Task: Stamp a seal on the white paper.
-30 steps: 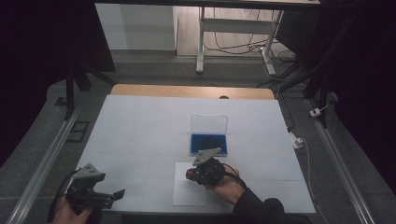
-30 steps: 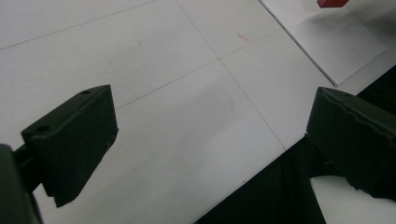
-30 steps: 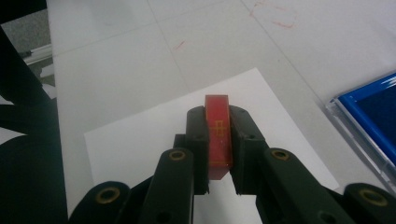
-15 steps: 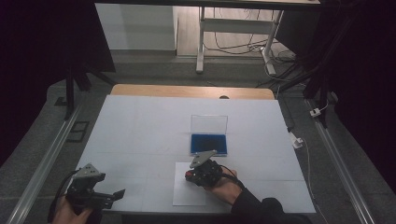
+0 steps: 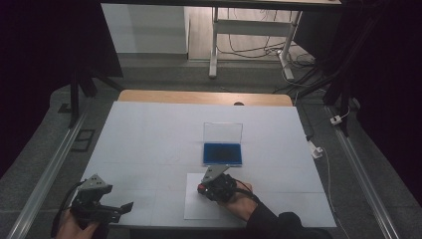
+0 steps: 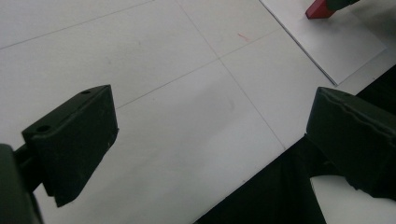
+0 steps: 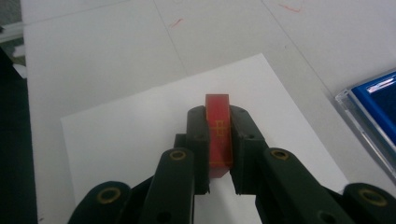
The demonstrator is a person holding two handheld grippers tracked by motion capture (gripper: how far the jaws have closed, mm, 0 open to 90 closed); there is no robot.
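The right gripper [image 7: 219,154] clamps a slim red translucent block [image 7: 218,135] with gold markings between its matte black pads, above a smooth white paper sheet [image 7: 140,135] on the pale bench [image 5: 149,139]. The left gripper [image 6: 210,135] is open, holding nothing. A clear-lidded blue case [image 5: 222,152] lies near.

My bench in a dim room

I work at a white table [image 5: 149,134] with a wooden edge [image 5: 204,97] at its far side; grey floor [image 5: 45,144] surrounds it, a white desk frame [image 5: 249,27] and loose cables [image 5: 239,50] stand beyond, darkness on both sides.
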